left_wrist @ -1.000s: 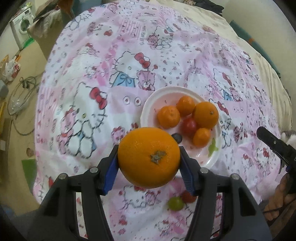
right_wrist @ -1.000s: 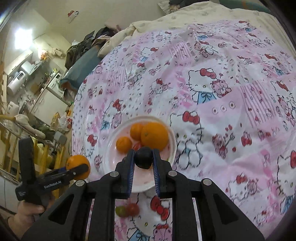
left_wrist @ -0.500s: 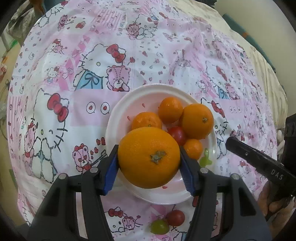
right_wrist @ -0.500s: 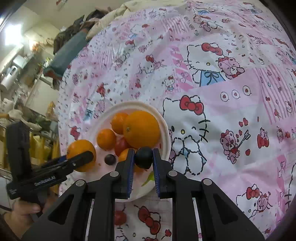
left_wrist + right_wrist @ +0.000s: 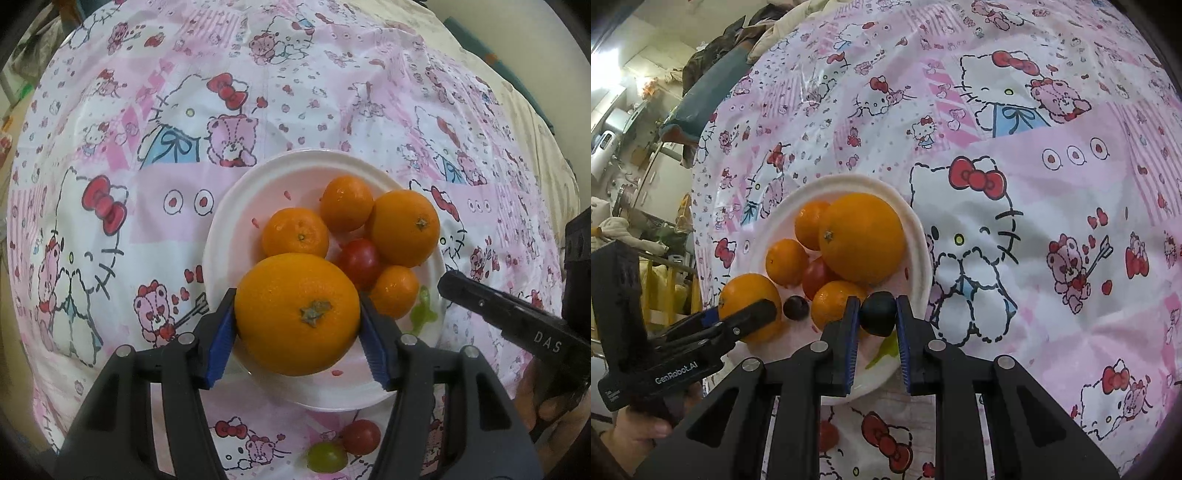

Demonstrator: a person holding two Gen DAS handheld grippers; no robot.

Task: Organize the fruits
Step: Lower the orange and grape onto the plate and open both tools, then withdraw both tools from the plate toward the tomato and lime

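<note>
My left gripper [image 5: 297,314] is shut on a large orange [image 5: 297,314], held low over the near side of the white plate [image 5: 236,206]. The plate holds another large orange [image 5: 405,228], three small mandarins [image 5: 295,233] and a red cherry tomato [image 5: 358,261]. In the right wrist view my right gripper [image 5: 876,314] is shut on a dark grape [image 5: 876,313] over the plate's near rim [image 5: 919,254]. A second dark grape [image 5: 795,307] lies on the plate beside the left gripper [image 5: 746,317] and its orange [image 5: 748,295].
On the cloth in front of the plate lie a red cherry tomato [image 5: 361,436] and a green grape [image 5: 327,457]. A pink cartoon-print cloth [image 5: 147,184] covers the table. Cluttered shelves and bedding [image 5: 635,147] stand beyond the table's left edge.
Both grippers have come down closer over the plate, each still holding its fruit. The plate looks larger and nearer in both views.
</note>
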